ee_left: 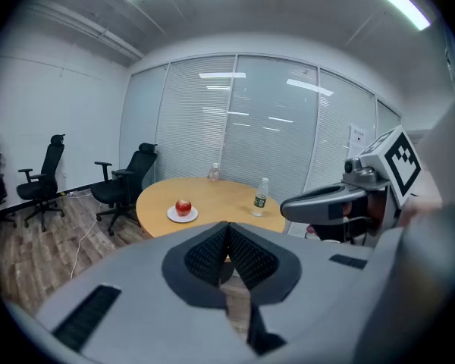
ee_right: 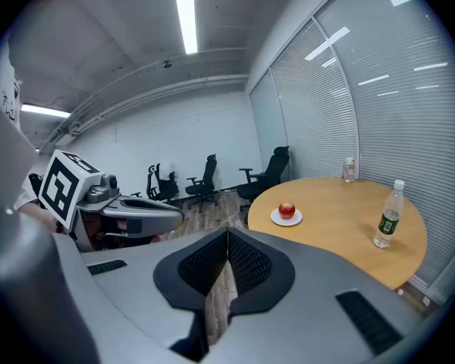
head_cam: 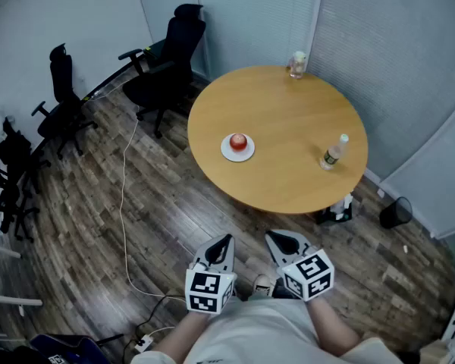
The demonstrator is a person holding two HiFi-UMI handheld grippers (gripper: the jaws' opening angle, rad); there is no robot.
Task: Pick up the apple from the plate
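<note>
We are holding both tools low and close to the body, well short of the round wooden table [head_cam: 288, 120], above the plank floor [head_cam: 98, 226]. The left hand-held gripper [head_cam: 224, 243] is fully closed, its two ribbed pads meeting in a single seam with nothing between them, and the right hand-held gripper [head_cam: 278, 239] is closed and empty in the same way. They are sitting side by side, each pointing slightly downward toward the table. The red apple [head_cam: 239, 141] is resting in the middle of a small white plate [head_cam: 227, 153], which is lying on the left part of the table, well apart from both grippers. A plastic bottle with a green label [head_cam: 334, 152] is standing upright near the table's right edge, and at the far edge we are seeing what looks like a clear jar or bottle [head_cam: 296, 64], too small to tell which. Black office chairs [head_cam: 165, 61] are standing to the left of the table, and a pale cable [head_cam: 123, 203] is trailing across the floor.
</note>
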